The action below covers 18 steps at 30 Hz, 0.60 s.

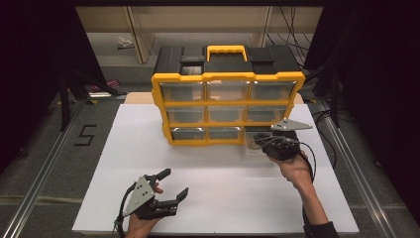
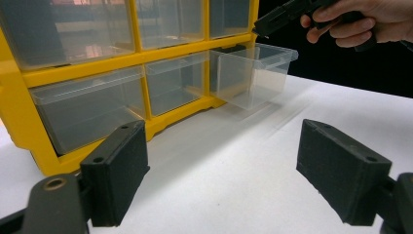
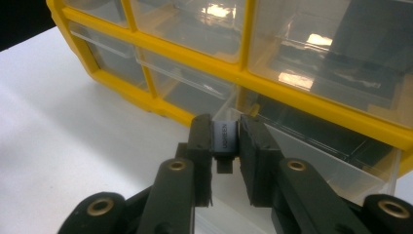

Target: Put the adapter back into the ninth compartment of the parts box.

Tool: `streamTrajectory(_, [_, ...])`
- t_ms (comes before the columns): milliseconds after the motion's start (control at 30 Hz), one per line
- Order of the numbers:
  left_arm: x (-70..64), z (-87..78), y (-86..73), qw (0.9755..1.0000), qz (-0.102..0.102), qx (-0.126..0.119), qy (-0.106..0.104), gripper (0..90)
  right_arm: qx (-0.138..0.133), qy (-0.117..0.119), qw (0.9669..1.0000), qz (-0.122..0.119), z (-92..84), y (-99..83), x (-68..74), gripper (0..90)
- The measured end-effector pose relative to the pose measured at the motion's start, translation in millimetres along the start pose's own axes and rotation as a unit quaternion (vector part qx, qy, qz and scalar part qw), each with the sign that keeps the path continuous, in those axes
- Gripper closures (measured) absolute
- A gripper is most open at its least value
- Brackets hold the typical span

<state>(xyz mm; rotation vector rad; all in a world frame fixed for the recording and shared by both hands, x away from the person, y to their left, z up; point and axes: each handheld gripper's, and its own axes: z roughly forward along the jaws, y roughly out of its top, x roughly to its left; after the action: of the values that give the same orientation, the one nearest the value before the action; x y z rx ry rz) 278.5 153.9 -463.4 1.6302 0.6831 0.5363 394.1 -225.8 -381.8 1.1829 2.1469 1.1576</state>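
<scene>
- A dim workroom with dark surroundings; a white table (image 1: pixel 213 198) runs from the person's side toward a wooden frame at the back.
- A yellow and black drawer cabinet (image 1: pixel 228 99) stands upright at the far middle of the table, its carry handle on top and three rows of clear drawers facing the person.
- The bottom right drawer (image 2: pixel 251 73) is pulled out of its slot. It juts forward onto the table, open side up, and from the left gripper view it looks empty.
- The right gripper (image 3: pixel 225 146) is held just above and in front of that open drawer, in the person's right hand. Its jaws are closed narrowly on a small grey adapter (image 3: pixel 225 138).
- The adapter stands upright between the pads, its long axis running along the jaws, with printed lettering on the grey face and a darker end pointing back toward the hand.
- The key relation: the open drawer lies directly beyond and below the held adapter, so my guess is that the adapter is meant to go into it. The right hand is far nearer to it than the left.
- The left gripper (image 1: pixel 171 186) hovers low over the near left of the table, well apart from the cabinet. Its jaws are spread wide and hold nothing.
</scene>
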Motion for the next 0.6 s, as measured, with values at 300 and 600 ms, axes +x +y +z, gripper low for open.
streamTrajectory(300, [-0.1,-0.1,0.0,1.0000,0.000,0.000,0.000,18.7,0.007,-0.007,0.9999,0.005,3.7,-3.3,-4.8,76.4])
streamTrajectory(600, [0.0,0.2,0.0,1.0000,0.000,0.001,0.000,18.8,0.018,-0.024,0.9995,0.005,7.0,-6.0,-7.2,76.3])
